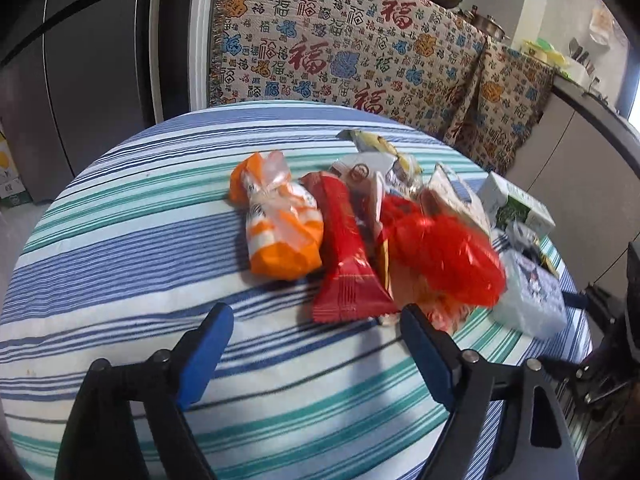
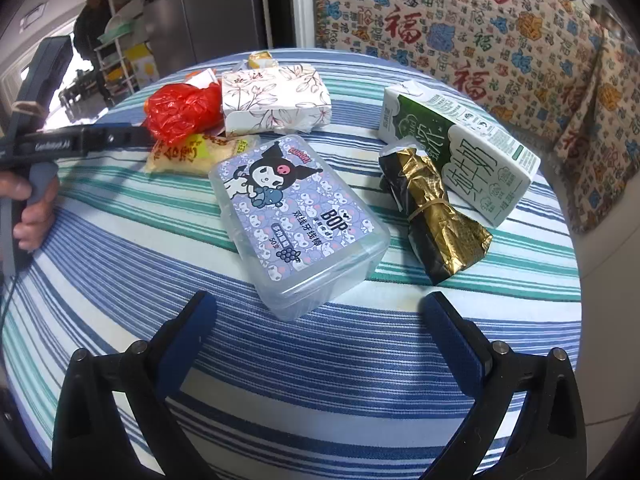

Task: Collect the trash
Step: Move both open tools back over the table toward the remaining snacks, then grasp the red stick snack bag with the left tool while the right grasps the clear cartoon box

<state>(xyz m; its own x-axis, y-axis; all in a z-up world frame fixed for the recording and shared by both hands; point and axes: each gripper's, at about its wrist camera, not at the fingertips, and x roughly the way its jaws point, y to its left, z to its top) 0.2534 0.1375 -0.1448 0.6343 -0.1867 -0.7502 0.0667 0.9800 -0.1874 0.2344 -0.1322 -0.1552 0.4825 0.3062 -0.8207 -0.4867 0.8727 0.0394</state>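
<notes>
Right tool (image 2: pixel 320 320) gapes just short of floss box (image 2: pixel 296 216).

Both tongs: left tongs (image 1: pixel 316 322) and right tongs (image 2: pixel 320 310) are showing black angular arms w/ silver pivot screws, blue pads (image 1: pixel 204 356) inside. Left unit in right-wrist view is wearing a grey handle, black body w/ white lettering, thin cable trailing.

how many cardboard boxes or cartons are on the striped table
2. A white floral-print cardboard box sits at the far side beside the crumpled red plastic bag; a green-and-white milk carton lies on the right behind the black-and-gold foil packet. Others may hide in the pile.
</notes>
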